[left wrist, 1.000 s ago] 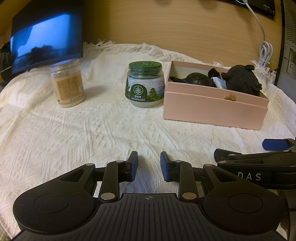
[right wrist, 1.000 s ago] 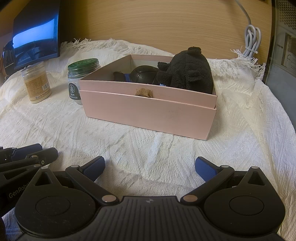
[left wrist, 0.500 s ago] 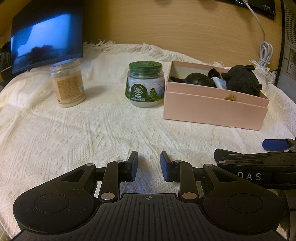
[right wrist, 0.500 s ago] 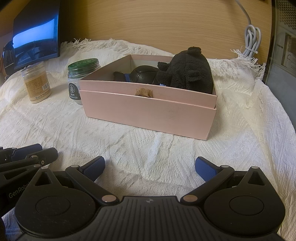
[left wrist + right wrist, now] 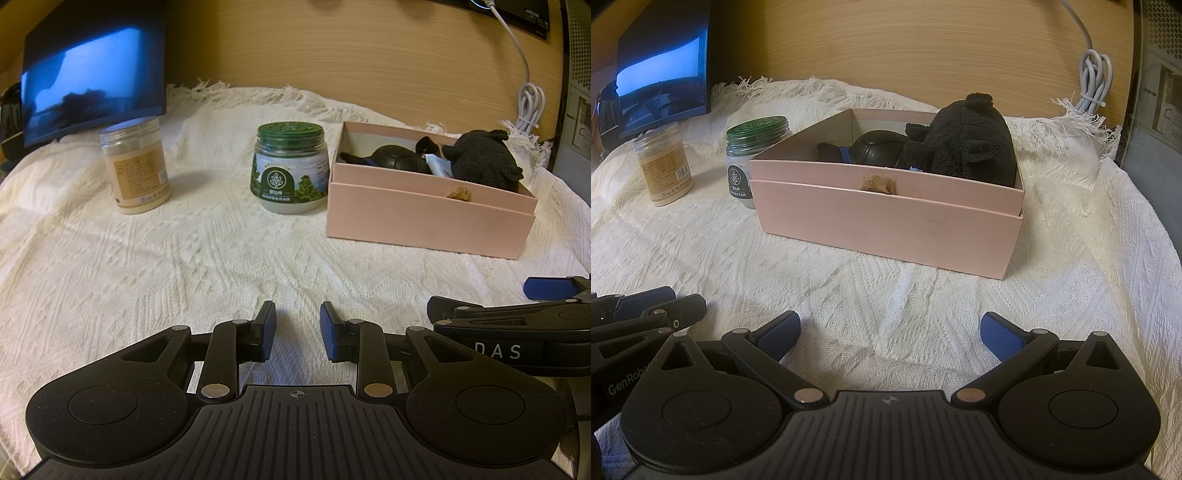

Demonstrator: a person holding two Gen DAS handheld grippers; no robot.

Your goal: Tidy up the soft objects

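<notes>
A pink box (image 5: 886, 225) (image 5: 428, 225) stands on the white knitted cloth (image 5: 184, 266). Inside it lie a black plush toy (image 5: 964, 144) (image 5: 480, 158) at the right and a dark rounded soft object (image 5: 875, 147) (image 5: 400, 158) to its left. My left gripper (image 5: 297, 325) hovers low over the cloth, well in front of the box, its jaws partly apart with nothing between them. My right gripper (image 5: 890, 332) is beside it on the right, wide open and empty, facing the box's front wall.
A green-lidded jar (image 5: 290, 173) (image 5: 753, 162) stands just left of the box, and a beige jar (image 5: 135, 170) (image 5: 663, 164) farther left. A dark monitor (image 5: 92, 77) is at the back left. A white coiled cable (image 5: 1095, 81) hangs on the wooden wall.
</notes>
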